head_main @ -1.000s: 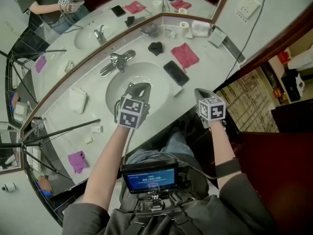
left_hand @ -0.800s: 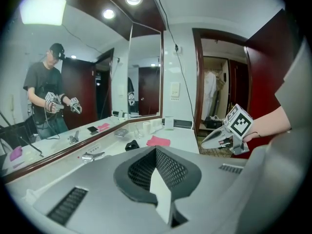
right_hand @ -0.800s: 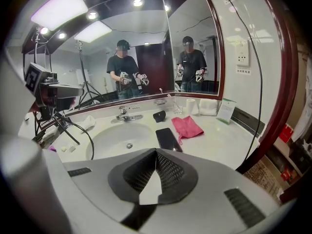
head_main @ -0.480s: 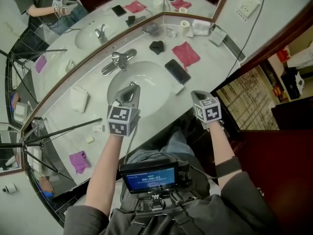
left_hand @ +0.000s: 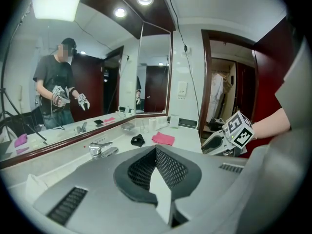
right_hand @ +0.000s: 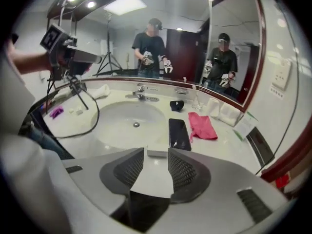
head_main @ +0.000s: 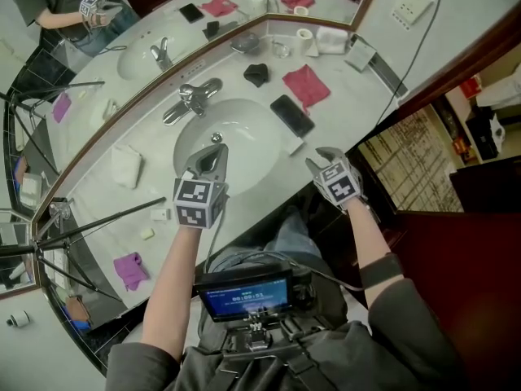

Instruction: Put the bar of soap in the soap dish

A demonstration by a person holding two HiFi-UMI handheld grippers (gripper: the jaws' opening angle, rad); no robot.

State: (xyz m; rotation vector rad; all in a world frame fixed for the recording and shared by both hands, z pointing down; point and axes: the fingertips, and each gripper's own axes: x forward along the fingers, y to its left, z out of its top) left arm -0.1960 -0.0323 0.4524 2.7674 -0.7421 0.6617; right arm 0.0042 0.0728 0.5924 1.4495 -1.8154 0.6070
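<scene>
The bar of soap (head_main: pixel 295 147) is a small pale block on the counter at the basin's right rim, next to a black phone (head_main: pixel 291 116). In the right gripper view the soap (right_hand: pixel 157 151) lies just past my right gripper (right_hand: pixel 156 160), in line with the gap. Its jaws have just been opening, and the pads touch nothing. In the head view the right gripper (head_main: pixel 318 158) points down at the soap. My left gripper (head_main: pixel 213 151) is shut and empty over the basin's front rim. A shallow metal dish (head_main: pixel 247 45), likely the soap dish, stands by the mirror.
On the counter right of the faucet (head_main: pixel 191 100) lie a pink cloth (head_main: pixel 307 86) and a small black object (head_main: pixel 256 74). A folded white towel (head_main: pixel 128 165) and a purple cloth (head_main: pixel 129 267) lie to the left. Tripod legs (head_main: pixel 98 218) cross the left counter. A paper roll (head_main: pixel 305 37) stands at the back.
The right gripper has rolled and dropped toward the soap, and its jaws have parted. The left gripper has drifted left along the basin's front rim, still shut.
</scene>
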